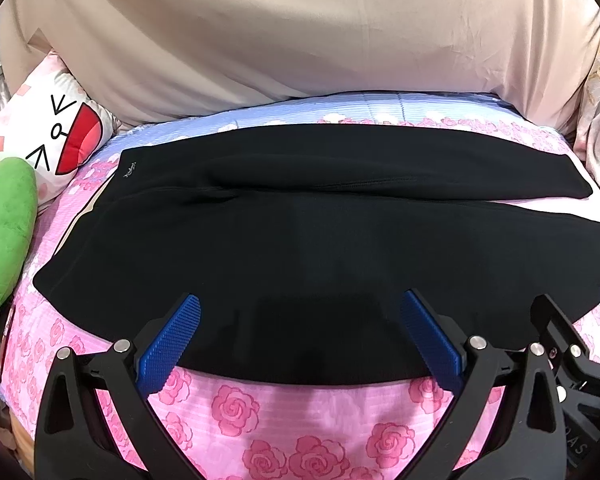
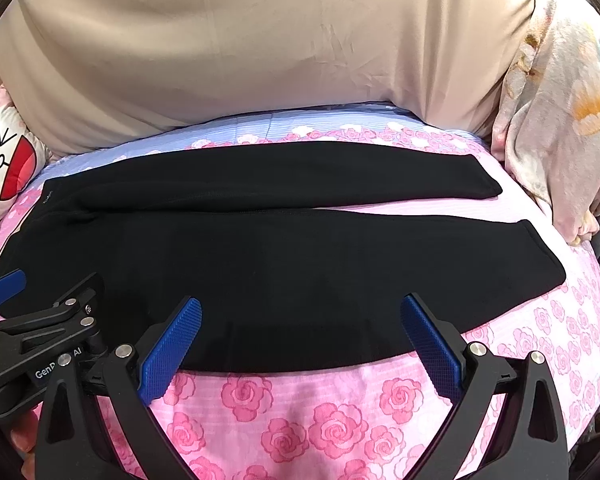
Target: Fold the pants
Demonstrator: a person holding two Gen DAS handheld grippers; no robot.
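A: Left wrist view — what lay ahead of the left gripper [image 1: 300, 312]?

B: The black fabric pants [image 1: 300, 220], spread flat across the pink rose-print bedsheet [image 1: 280, 412]; the blue-padded jaws stood wide apart, empty, tips over the near hem.

A: Right wrist view?

B: The right gripper [image 2: 300, 316] likewise gaped, holding nothing, tips above the pants' [image 2: 280, 248] near edge, legs extending rightward.

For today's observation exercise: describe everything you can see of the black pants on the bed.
The black pants look like soft, matte knit fabric. They lie flat and unfolded across the rose-print bedspread, waistband at the left with a small pale logo, both legs stretching right and parting slightly toward the hems. Both open grippers, left and right, hover by the near edge; contact is unclear.
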